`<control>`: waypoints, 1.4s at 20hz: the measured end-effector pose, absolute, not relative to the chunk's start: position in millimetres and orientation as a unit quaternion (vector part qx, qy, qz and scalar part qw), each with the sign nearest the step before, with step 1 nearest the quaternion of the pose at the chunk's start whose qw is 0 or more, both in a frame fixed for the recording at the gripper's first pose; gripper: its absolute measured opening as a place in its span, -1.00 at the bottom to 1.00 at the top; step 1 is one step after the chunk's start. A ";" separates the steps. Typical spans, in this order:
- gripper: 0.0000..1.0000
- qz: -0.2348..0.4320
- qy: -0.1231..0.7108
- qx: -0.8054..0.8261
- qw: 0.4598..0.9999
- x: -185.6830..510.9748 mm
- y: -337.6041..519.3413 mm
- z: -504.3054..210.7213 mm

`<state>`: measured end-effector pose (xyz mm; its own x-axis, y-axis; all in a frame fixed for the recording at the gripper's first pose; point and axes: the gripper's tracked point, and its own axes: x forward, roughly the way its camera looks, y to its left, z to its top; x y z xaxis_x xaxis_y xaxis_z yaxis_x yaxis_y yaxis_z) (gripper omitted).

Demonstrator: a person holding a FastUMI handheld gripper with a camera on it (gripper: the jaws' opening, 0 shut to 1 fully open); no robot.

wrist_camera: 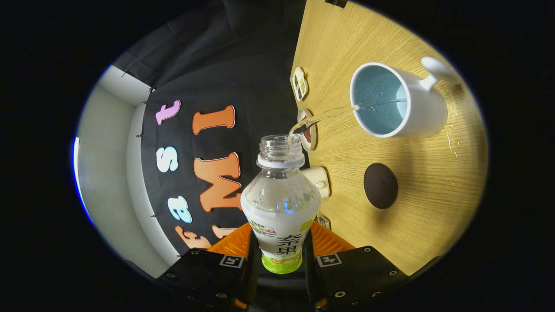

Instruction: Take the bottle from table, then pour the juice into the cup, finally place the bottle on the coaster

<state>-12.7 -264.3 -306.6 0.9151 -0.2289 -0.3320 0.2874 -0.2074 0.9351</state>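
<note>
In the gripper view, the gripper (282, 255) grasps a clear plastic bottle with a white and green label (281, 208), both fingers pressing on its lower body, so the jaws are clenched on it. The bottle is tipped sideways with its open neck towards the white ceramic mug with a pale blue inside (396, 100), and a thin clear stream of juice (329, 115) arcs from the mouth over the mug's rim. The pouring step looks to be in hand, with liquid already pooled inside the mug. The next move would call for righting the bottle to stop the flow, then carrying it to the dark round coaster (380, 185), which lies on the wood near the mug, between mug and bottle.

The surface is a light wood-grain table (433, 216); a few small droplets dot it just beside the mug. Small pale objects (300, 83) sit along the table's far edge from the mug; I cannot tell what they are. Behind stands black cloth and a plain white wall (104, 143).
</note>
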 end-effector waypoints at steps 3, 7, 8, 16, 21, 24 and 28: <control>-0.08 -0.205 0.013 0.754 0.624 -13.0 -265.9 -303.1; -0.08 -0.205 0.010 0.757 0.621 -17.1 -269.5 -300.6; -0.08 -0.203 0.007 0.758 0.619 -16.6 -268.6 -299.4; -0.08 -0.197 -0.005 0.766 0.611 -12.9 -271.4 -287.7; -0.08 -0.191 -0.009 0.773 0.605 -9.7 -268.7 -283.6; -0.08 -0.191 -0.010 0.775 0.602 -8.8 -270.7 -284.3; -0.08 -0.189 -0.019 0.781 0.594 -9.1 -273.3 -278.6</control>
